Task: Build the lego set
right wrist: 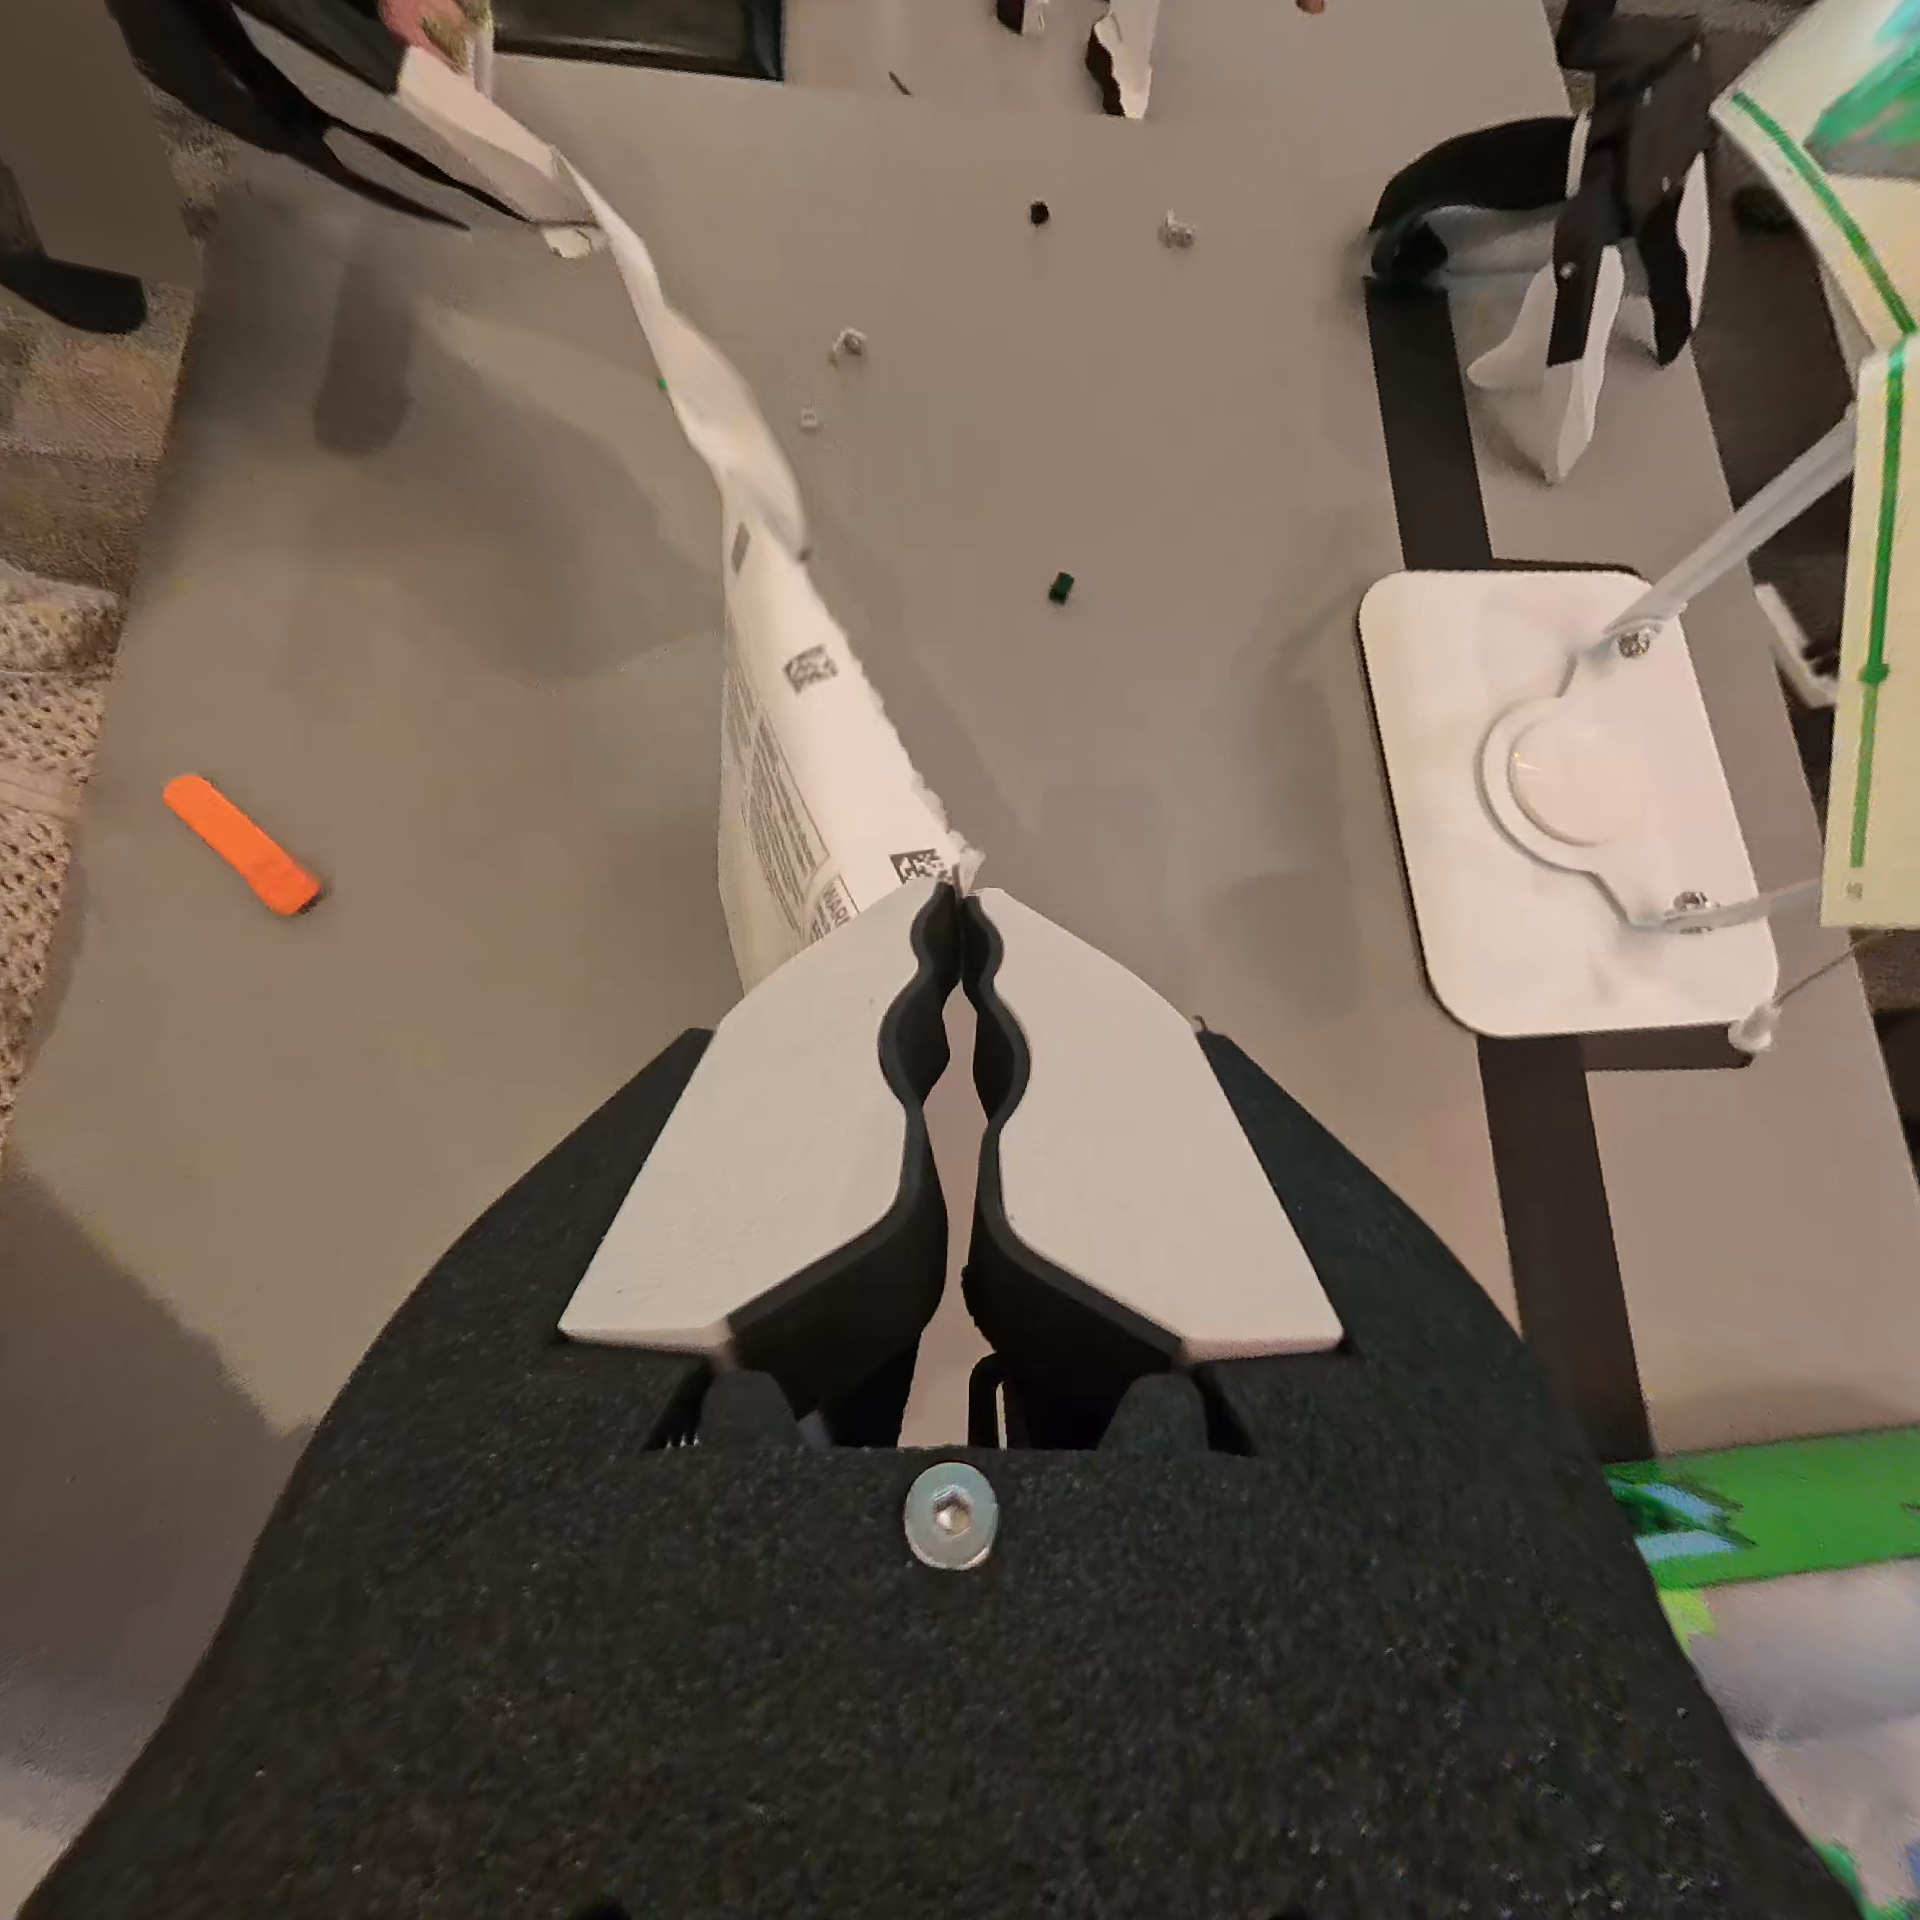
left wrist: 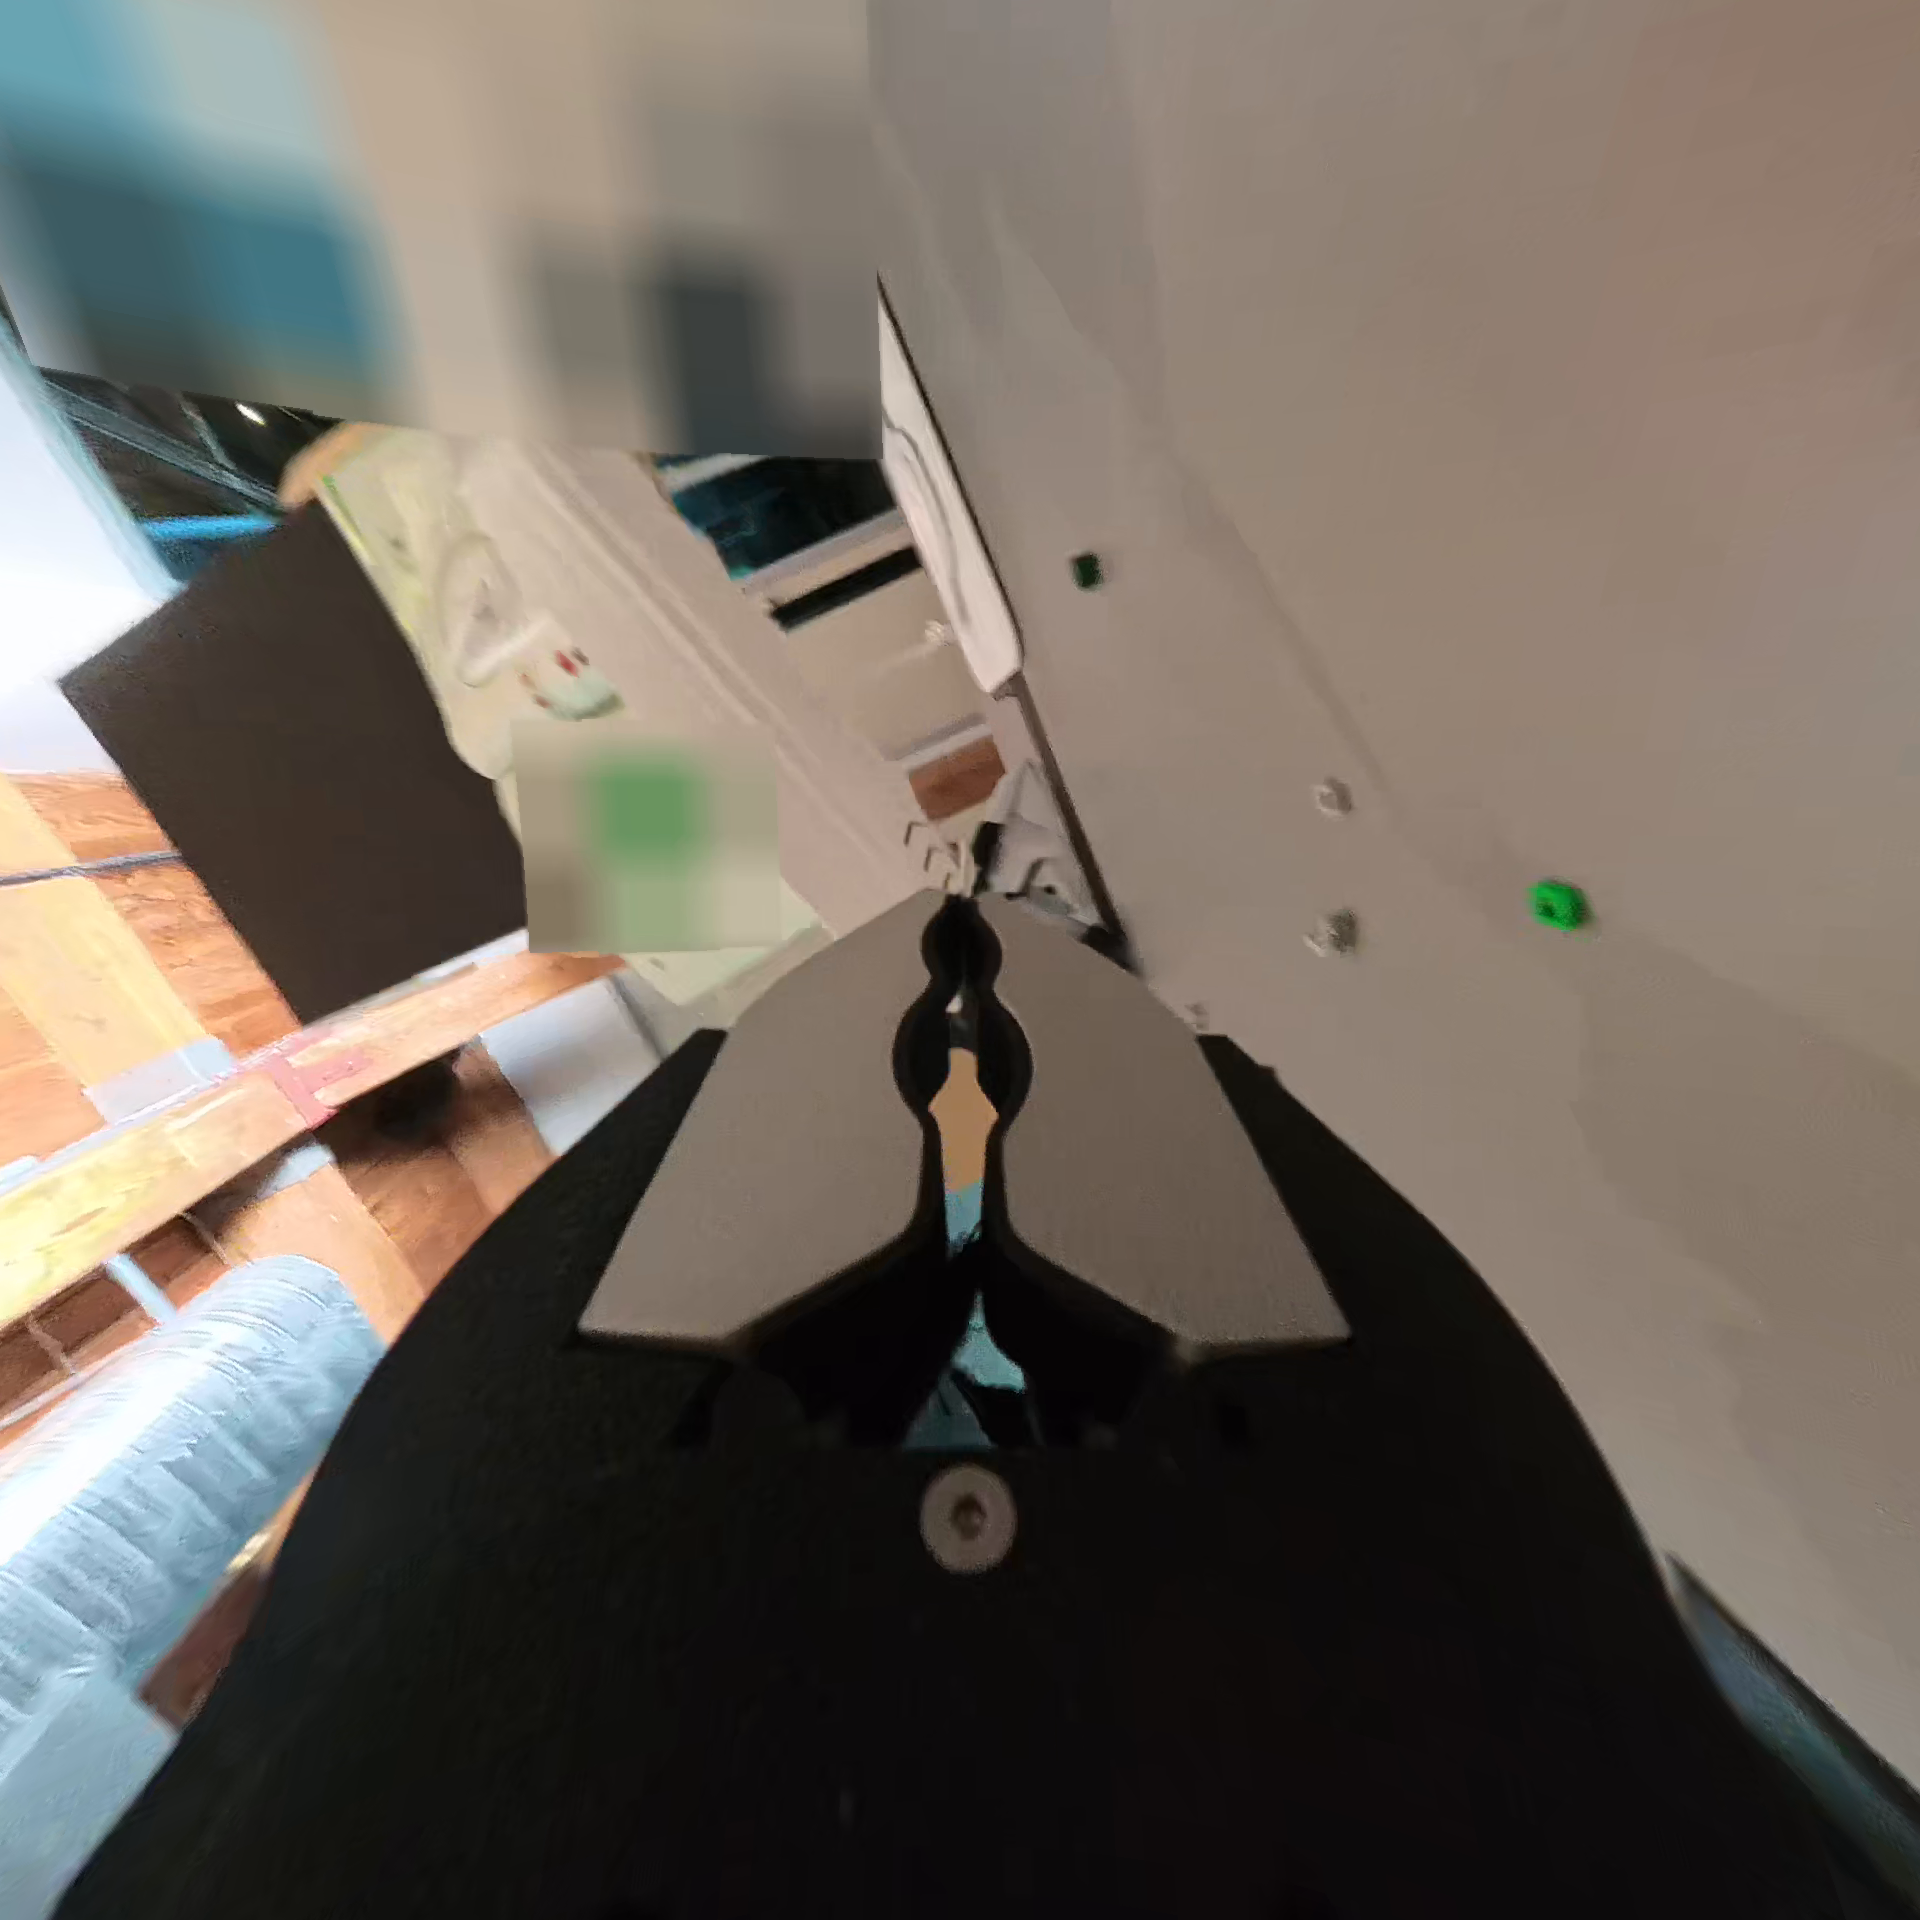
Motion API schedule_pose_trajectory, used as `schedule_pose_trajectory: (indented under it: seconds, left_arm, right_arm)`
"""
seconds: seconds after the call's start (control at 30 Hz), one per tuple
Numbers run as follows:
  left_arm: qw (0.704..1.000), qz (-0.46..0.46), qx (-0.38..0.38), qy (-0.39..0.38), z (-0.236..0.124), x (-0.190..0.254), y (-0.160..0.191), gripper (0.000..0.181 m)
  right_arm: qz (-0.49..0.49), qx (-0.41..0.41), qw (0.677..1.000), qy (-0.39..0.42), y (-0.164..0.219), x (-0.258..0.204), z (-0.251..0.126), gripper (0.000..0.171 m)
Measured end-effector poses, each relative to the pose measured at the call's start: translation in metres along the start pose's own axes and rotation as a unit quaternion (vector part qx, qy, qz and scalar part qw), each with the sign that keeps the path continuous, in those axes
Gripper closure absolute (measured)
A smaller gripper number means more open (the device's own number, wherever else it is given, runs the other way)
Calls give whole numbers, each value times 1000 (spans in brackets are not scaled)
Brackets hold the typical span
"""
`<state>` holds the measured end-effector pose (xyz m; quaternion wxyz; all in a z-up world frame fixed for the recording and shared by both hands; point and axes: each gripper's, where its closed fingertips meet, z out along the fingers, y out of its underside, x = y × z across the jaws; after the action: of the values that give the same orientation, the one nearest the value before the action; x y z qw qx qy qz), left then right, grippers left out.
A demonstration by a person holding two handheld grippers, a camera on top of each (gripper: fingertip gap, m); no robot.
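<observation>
the long white printed paper bag (right wrist: 800, 727) stretches taut from the clenched right tongs (right wrist: 961, 902) diagonally up-left to the left tongs (right wrist: 561, 213), also pinching it; bare grey tabletop (right wrist: 1143, 468) lies either side.

To my left the grey table (right wrist: 436, 644) lies open, only an orange piece (right wrist: 241, 845) there. Ahead, the stretched paper bag (right wrist: 800, 748) bars crossing (small bricks scattered beyond). The white stand base (right wrist: 1455, 831) blocks my right.
</observation>
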<state>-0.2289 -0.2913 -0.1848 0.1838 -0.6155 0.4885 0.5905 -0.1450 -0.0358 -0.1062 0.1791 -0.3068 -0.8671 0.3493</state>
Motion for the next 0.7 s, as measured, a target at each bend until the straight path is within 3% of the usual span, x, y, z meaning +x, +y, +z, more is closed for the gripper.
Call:
schedule_pose_trajectory:
  seconds: [0.2, 0.3, 0.37, 0.47, 0.7]
  left_arm:
    - [998, -45, -6, 31, 3, 30, 9, 181]
    - [992, -111, -5, 56, 11, 34, 6, 181]
    - [975, -208, 12, 75, 17, 26, -4, 181]
    - [941, -321, 61, 89, 20, 1, -30, 181]
    - [863, -450, 131, 190, -2, -10, -68, 135]
  right_arm:
    - [4, -3, 1000, 8, 7, 1, 5, 171]
    - [-38, 5, 998, 52, -5, 1, 5, 171]
    - [-98, 18, 991, 93, -20, -5, 5, 171]
    - [-170, 54, 981, 75, -37, -45, 9, 171]
    - [-281, 62, 955, 77, -6, -141, 26, 171]
